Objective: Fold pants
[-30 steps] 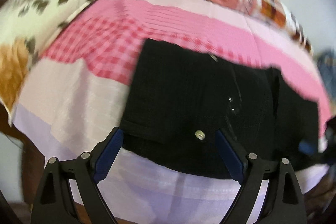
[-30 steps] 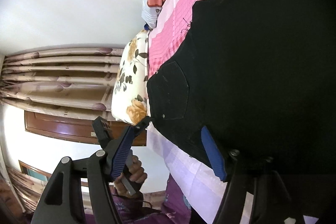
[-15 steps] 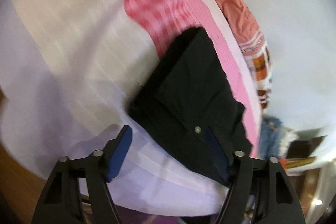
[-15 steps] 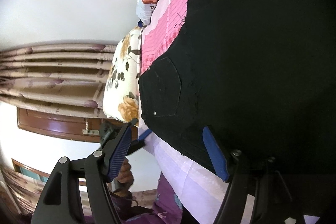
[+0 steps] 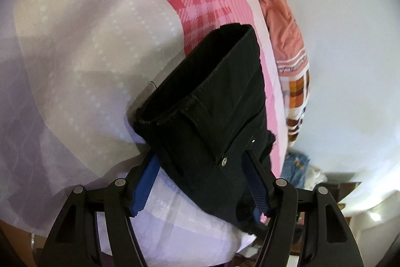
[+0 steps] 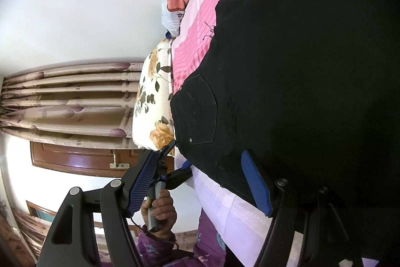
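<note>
Tilting down, left gripper (image 5: 202, 182) astride pants (image 5: 212, 101)

Black plastic tongs (image 5: 202, 184) with ribbed blue pads and silver screws. A person's hand (image 6: 160, 213) grips a grey handle, wearing a purple patterned sleeve (image 6: 160, 250).

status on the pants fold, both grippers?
Left gripper straddles the black pants at the waistband corner. Right gripper open at the pants' near edge, no grip visible. Nothing in the way on the bedsheet.
</note>
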`<control>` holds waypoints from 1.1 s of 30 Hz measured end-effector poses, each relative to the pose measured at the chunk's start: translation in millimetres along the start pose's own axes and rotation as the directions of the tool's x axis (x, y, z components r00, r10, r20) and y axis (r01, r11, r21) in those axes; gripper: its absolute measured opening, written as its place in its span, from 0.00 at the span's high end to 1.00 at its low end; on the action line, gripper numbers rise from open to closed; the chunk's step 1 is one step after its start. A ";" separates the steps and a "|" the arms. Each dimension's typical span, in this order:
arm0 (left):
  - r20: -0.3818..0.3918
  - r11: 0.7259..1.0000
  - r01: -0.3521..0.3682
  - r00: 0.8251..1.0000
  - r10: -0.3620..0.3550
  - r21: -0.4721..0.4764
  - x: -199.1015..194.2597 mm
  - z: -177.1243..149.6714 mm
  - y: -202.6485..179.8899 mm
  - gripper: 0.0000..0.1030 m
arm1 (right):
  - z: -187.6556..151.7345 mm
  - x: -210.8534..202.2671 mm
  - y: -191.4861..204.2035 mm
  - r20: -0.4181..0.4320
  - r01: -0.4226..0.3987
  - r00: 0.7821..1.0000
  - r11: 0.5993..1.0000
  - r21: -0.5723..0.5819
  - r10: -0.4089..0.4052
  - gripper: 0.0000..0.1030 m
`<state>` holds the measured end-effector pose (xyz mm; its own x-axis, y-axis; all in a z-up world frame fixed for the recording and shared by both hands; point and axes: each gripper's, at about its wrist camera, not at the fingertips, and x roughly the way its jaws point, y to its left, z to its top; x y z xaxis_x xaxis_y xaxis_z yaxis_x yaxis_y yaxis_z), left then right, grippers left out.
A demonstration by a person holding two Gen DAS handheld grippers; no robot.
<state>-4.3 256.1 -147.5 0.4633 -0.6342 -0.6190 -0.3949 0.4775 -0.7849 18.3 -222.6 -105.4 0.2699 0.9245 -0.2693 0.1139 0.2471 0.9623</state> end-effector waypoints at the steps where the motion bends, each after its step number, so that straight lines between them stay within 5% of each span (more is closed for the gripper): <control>1: 0.003 1.000 0.011 1.000 -0.011 -0.002 -1.3 1.0 1.3 0.35 | 0.0 -0.1 0.4 -0.001 0.001 1.000 1.000 0.003 -0.001 0.34; 9: 0.019 0.993 0.059 0.998 -0.061 0.103 2.2 3.5 -6.8 0.35 | -0.5 -2.8 -1.9 0.003 -0.003 1.000 1.000 0.016 0.003 0.34; 12: 0.051 0.996 0.066 0.996 -0.068 0.054 8.6 10.8 -5.7 0.35 | -1.4 -2.6 -1.7 0.003 -0.005 1.000 1.000 0.019 0.005 0.34; 16: 0.098 0.999 0.038 0.994 -0.037 -0.003 0.2 13.5 -0.7 0.35 | -2.5 -2.3 -3.1 0.009 -0.013 1.000 0.999 0.030 0.013 0.34; 23: 0.073 0.981 -0.075 0.995 0.063 0.181 20.6 11.5 -33.8 0.34 | -3.7 -3.7 -4.9 0.011 -0.010 1.000 1.000 0.029 0.010 0.34; 26: 0.109 0.969 -0.119 0.989 0.097 0.219 18.6 4.5 -35.8 0.65 | -3.9 -3.7 -5.7 0.013 -0.013 1.000 0.999 0.036 0.013 0.34; 33: 0.117 0.985 -0.070 0.992 0.052 0.159 22.7 4.6 -18.9 0.64 | -3.4 1.4 -0.5 0.004 0.023 1.000 1.000 0.009 -0.023 0.34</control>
<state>17.3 235.6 -146.8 0.5321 -0.5329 -0.6579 -0.2953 0.6115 -0.7341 15.4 -220.4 -106.2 0.2712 0.9173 -0.2915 0.1282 0.2657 0.9555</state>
